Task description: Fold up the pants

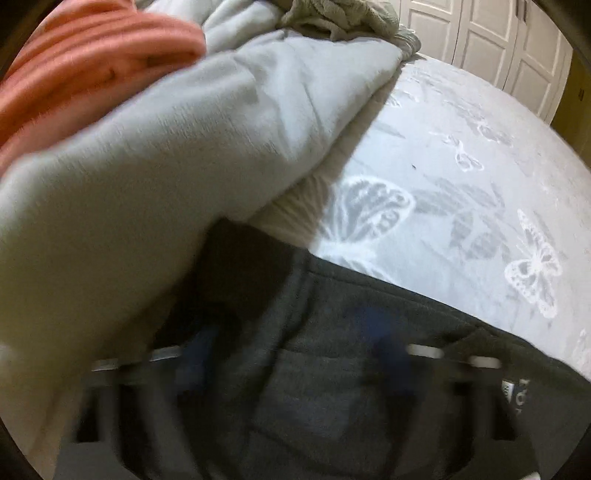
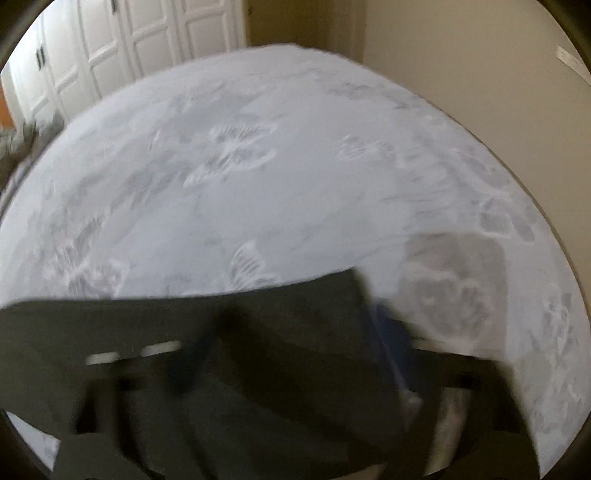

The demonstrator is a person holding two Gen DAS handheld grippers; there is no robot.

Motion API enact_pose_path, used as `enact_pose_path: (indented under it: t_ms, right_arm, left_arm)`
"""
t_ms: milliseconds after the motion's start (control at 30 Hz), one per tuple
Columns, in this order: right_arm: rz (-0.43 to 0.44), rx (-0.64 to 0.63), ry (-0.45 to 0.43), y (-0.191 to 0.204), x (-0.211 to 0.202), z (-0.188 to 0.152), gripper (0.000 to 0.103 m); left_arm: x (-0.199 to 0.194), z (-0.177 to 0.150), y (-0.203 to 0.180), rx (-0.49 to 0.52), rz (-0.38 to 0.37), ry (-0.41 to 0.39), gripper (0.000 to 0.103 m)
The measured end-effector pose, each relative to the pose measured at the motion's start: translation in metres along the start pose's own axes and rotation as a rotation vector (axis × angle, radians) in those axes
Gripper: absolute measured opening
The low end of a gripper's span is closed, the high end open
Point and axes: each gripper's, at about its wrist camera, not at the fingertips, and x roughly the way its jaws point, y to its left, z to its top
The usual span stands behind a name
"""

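Dark grey pants [image 1: 332, 387] lie on a bed with a pale butterfly-print cover [image 1: 461, 206]. In the left wrist view the pants fill the lower frame and drape over my left gripper [image 1: 295, 354]; its blue fingertips [image 1: 384, 347] show blurred through motion, the fabric between them. In the right wrist view the same dark pants [image 2: 280, 354] hang across my right gripper [image 2: 295, 354], with one blue finger [image 2: 391, 343] at the cloth's right edge. Both views are motion-blurred, so the jaw gaps are hard to read.
A pile of other clothes lies at the left: a light grey garment [image 1: 184, 155], an orange one [image 1: 81, 62] and a beige knit [image 1: 340, 14]. White panelled closet doors [image 2: 122, 44] stand beyond the bed. A beige wall [image 2: 461, 74] is at the right.
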Motion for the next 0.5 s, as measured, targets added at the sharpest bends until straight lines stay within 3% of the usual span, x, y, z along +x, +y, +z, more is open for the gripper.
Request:
enact_pose_path:
  t_ms: [33, 133, 300, 400, 500]
  right_arm:
    - [0.022, -0.007, -0.006, 0.004, -0.006, 0.000, 0.010]
    - [0.019, -0.037, -0.102, 0.012, -0.045, -0.003, 0.009]
    - [0.055, -0.105, -0.217, 0.007, -0.130, -0.022, 0.009]
    - [0.082, -0.155, -0.271, -0.004, -0.183, -0.052, 0.009]
    - [0.089, -0.210, -0.277, -0.020, -0.214, -0.091, 0.009]
  left_arm:
    - [-0.003, 0.002, 0.004, 0.009, 0.025, 0.009, 0.008]
    - [-0.035, 0.006, 0.021, -0.028, -0.057, -0.033, 0.004]
    - [-0.120, -0.008, 0.050, 0.000, -0.193, -0.126, 0.004]
    - [-0.173, -0.042, 0.082, 0.017, -0.274, -0.153, 0.003]
    - [-0.204, -0.089, 0.117, 0.036, -0.301, -0.140, 0.000]
